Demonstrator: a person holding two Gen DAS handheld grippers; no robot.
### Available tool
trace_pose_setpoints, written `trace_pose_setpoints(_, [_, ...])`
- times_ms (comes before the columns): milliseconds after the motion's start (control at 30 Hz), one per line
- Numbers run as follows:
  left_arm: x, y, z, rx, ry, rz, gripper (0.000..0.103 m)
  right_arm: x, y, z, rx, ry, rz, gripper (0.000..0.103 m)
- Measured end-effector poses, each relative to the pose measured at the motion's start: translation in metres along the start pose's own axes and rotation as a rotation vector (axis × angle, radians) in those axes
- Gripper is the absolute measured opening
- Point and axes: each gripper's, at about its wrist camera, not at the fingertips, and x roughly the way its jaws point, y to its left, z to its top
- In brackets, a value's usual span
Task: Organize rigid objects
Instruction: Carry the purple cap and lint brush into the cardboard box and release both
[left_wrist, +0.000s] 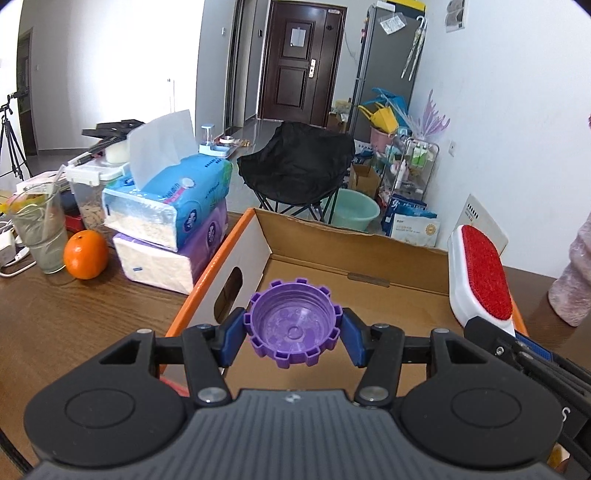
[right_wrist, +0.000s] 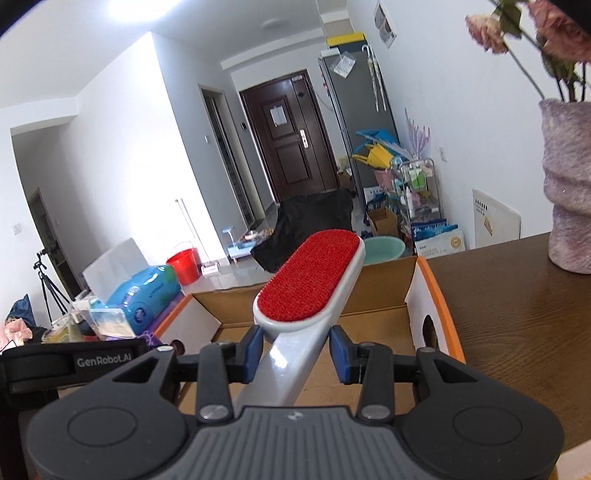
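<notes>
My left gripper (left_wrist: 293, 330) is shut on a purple ribbed cap (left_wrist: 293, 323), open side toward the camera, held above the open cardboard box (left_wrist: 354, 254) with orange edges. My right gripper (right_wrist: 295, 349) is shut on the white handle of a lint brush (right_wrist: 310, 282) with a red pad, held over the same box (right_wrist: 376, 291). The brush also shows in the left wrist view (left_wrist: 480, 273) at the box's right side, with the right gripper below it. The box floor that shows is bare.
On the brown table (left_wrist: 74, 314) left of the box stand stacked tissue packs (left_wrist: 173, 218), an orange (left_wrist: 85, 254), a glass (left_wrist: 38, 229) and a food container (left_wrist: 88, 192). A fuzzy pink vase (right_wrist: 569, 184) with dried flowers stands on the table at right.
</notes>
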Motion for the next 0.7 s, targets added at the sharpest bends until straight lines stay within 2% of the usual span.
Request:
trace_pose_setpoints(333, [0.025, 0.002, 0.004, 0.034, 0.046, 0.017, 0.056, 0.034, -0.006, 0.001, -0.044, 0.069, -0.050, 0.039])
trace_pose_setpoints(367, [0.024, 0.003, 0.004, 0.036, 0.046, 0.019, 0.061, 0.036, -0.006, 0.000, -0.053, 0.078, -0.061, 0.041])
trace_pose_setpoints(400, [0.024, 0.003, 0.004, 0.041, 0.047, 0.021, 0.071, 0.037, -0.005, -0.001, -0.067, 0.084, -0.078, 0.041])
trace_pose_setpoints(433, [0.023, 0.003, 0.004, 0.046, 0.041, 0.027, 0.077, 0.037, -0.003, -0.002, -0.086, 0.090, -0.098, 0.047])
trace_pose_setpoints(467, [0.021, 0.003, 0.004, 0.052, 0.030, 0.037, 0.086, 0.037, -0.001, -0.003, -0.102, 0.098, -0.113, 0.067])
trace_pose_setpoints(500, [0.020, 0.003, 0.004, 0.056, 0.020, 0.046, 0.092, 0.035, -0.001, -0.002, -0.115, 0.098, -0.122, 0.077])
trace_pose_setpoints(533, [0.018, 0.004, 0.005, 0.056, 0.013, 0.054, 0.095, 0.033, 0.001, -0.003, -0.127, 0.092, -0.133, 0.092])
trace_pose_setpoints(600, [0.015, 0.006, 0.006, 0.047, 0.003, 0.061, 0.103, 0.030, 0.003, -0.002, -0.138, 0.088, -0.151, 0.093])
trace_pose_setpoints(700, [0.011, 0.009, 0.007, 0.044, -0.008, 0.065, 0.103, 0.027, 0.002, 0.000, -0.135, 0.087, -0.163, 0.102])
